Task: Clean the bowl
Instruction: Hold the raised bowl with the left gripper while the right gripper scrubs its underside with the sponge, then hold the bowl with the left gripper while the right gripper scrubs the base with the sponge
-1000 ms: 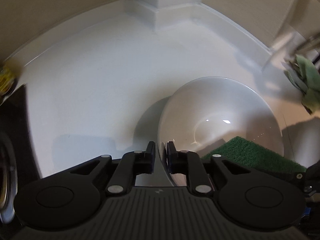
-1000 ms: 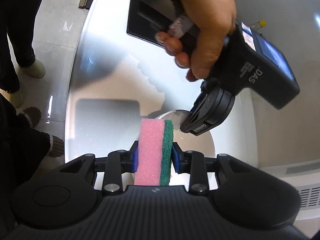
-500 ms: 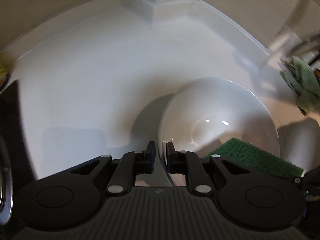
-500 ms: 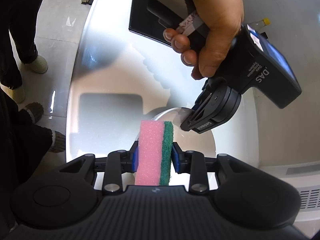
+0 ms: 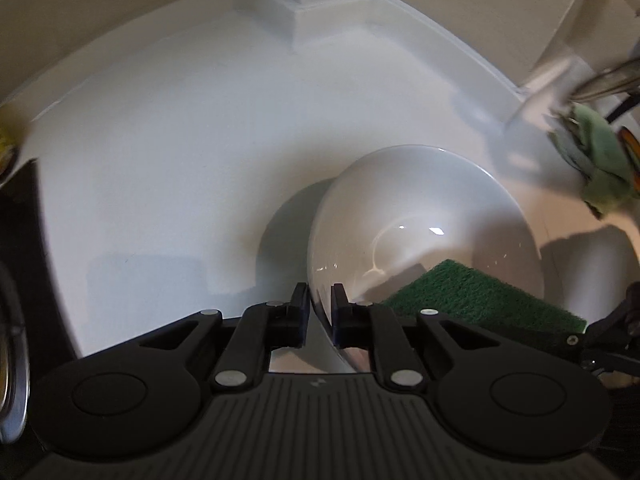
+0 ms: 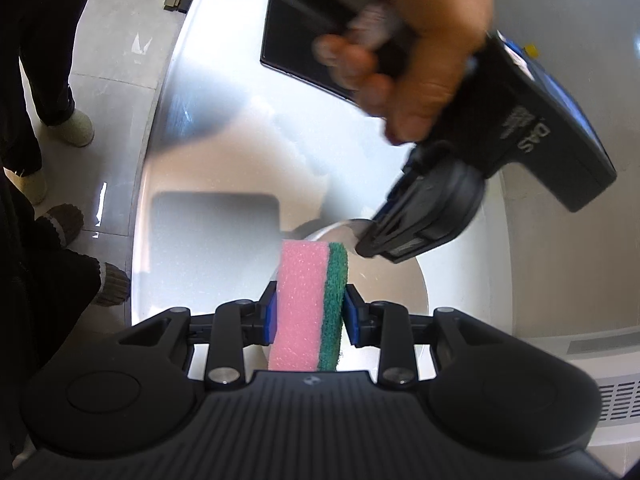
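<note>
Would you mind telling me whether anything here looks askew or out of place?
Only the bowl: it sits tilted on the white counter, its rim between the closing left gripper fingers. The sponge sits squarely in the right gripper.

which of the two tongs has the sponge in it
The right tongs: they are clamped on the pink and green sponge. The left tongs carry no sponge; they straddle the white bowl's rim and are closing on it.
</note>
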`<control>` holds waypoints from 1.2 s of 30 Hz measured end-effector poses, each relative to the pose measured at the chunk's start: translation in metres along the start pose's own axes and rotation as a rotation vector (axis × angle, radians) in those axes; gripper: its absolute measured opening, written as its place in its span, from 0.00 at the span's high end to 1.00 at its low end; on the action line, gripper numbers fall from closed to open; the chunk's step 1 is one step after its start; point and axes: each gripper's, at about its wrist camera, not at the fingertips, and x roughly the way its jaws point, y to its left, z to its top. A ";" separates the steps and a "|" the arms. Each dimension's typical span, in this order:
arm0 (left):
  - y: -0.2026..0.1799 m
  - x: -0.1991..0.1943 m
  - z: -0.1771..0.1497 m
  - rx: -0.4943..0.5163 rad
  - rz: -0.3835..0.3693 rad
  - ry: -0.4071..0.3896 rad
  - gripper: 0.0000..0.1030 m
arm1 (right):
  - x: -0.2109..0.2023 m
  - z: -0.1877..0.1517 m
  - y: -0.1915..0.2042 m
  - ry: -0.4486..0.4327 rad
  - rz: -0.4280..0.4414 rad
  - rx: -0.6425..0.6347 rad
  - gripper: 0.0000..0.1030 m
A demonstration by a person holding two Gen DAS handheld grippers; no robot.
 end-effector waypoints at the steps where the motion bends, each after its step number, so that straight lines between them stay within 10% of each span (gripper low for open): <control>1: -0.002 -0.001 -0.001 -0.001 0.016 0.000 0.87 | 0.000 0.000 -0.002 0.002 0.002 0.002 0.73; 9: -0.017 -0.011 -0.028 -0.187 0.135 -0.079 0.87 | 0.001 0.001 -0.007 0.007 0.013 0.024 0.73; 19: -0.001 0.004 0.009 0.014 0.030 -0.023 0.92 | -0.004 -0.007 0.001 -0.035 0.004 -0.038 0.73; 28: -0.020 -0.018 -0.031 -0.172 0.144 -0.095 0.91 | -0.006 -0.015 0.001 -0.078 0.031 -0.033 0.73; 36: -0.003 -0.001 0.005 0.022 0.024 -0.073 0.92 | -0.011 -0.014 0.008 -0.065 -0.009 -0.079 0.73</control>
